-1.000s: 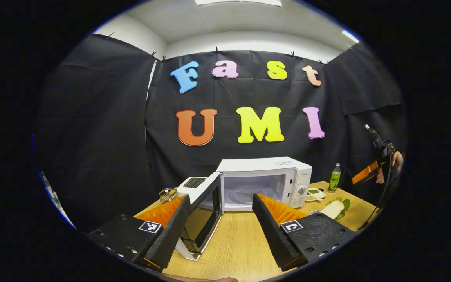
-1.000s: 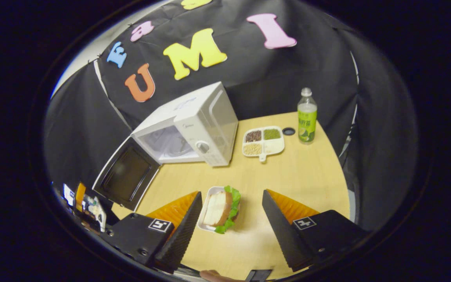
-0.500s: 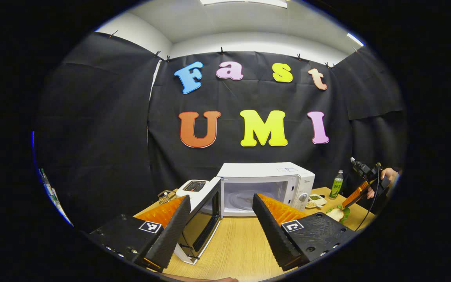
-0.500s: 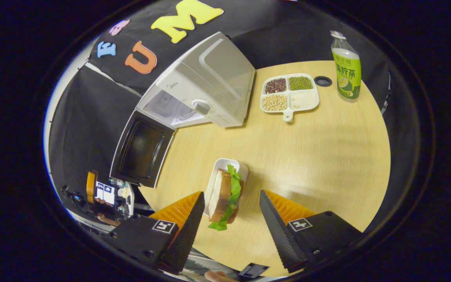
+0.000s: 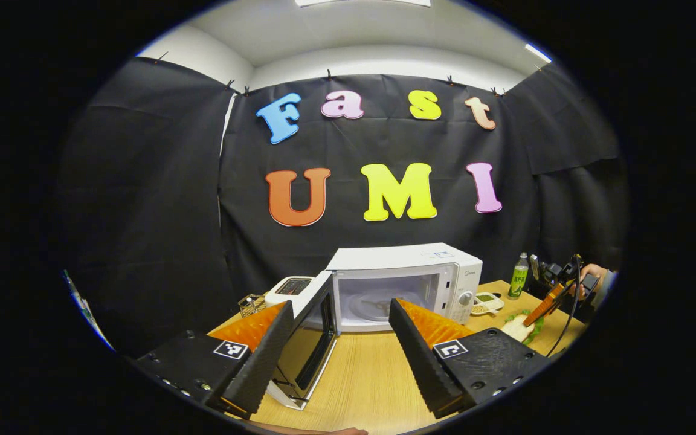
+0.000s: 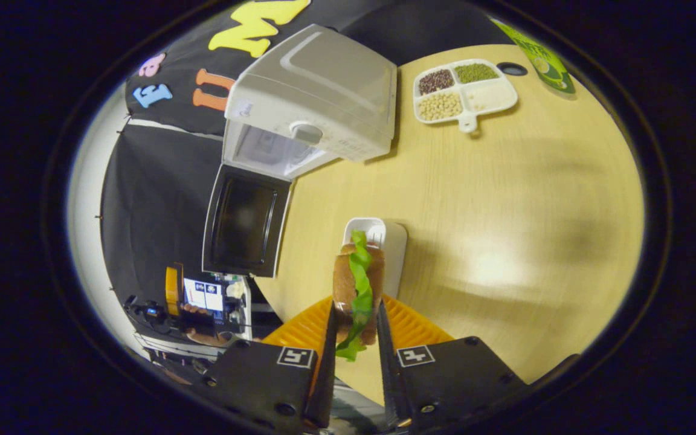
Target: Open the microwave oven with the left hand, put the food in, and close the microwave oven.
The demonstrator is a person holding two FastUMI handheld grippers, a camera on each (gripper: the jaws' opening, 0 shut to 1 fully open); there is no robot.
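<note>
The right claw is clenched on the brown-bread sandwich with green lettuce, both fingers pressing its two bread faces, at the near end of the small white rectangular tray on the pale wooden bench. The sandwich looks soft, light and loosely stacked, so I judge a gentle squeeze across the bread faces suits it; harder pressure would crush it or shed the lettuce. Half a second ago this claw stood wide apart around it. The left claw hangs released before the white microwave oven, whose dark-windowed door stands open as before.
</note>
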